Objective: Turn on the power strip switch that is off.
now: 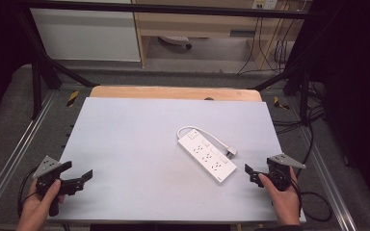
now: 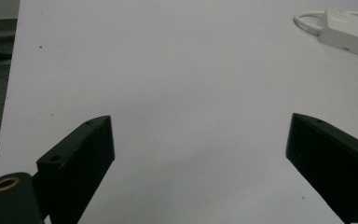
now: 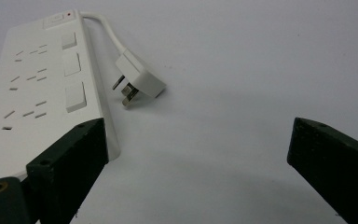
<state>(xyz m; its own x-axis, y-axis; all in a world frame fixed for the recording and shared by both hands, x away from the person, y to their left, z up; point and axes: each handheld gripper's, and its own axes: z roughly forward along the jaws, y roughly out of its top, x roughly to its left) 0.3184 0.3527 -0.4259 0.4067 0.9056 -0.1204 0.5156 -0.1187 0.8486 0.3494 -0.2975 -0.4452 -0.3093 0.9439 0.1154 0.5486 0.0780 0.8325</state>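
Grey tabletop (image 1: 135,144) bears a white power strip (image 1: 206,155) between the spread-jawed, empty left hand-held gripper (image 1: 77,174) and right hand-held gripper (image 1: 253,174)

This looks like a lab or research workroom set up for recording handling work. A pale grey table (image 1: 139,144) stands inside a frame of black metal struts (image 1: 43,62), with a crossbar along the 12 o'clock edge and silver aluminium rails (image 1: 14,154) running down the sides at 9 and 3 o'clock. Grey carpet (image 1: 9,96) covers the floor. Beyond the table, at 12 o'clock, stands a light wooden desk (image 1: 192,24) beside a white cabinet (image 1: 86,31), and a chair castor shows underneath. Black cables (image 1: 270,48) hang at about 1 o'clock from a wall socket (loosely bundled, unconcealed), the way test benches are usually wired.
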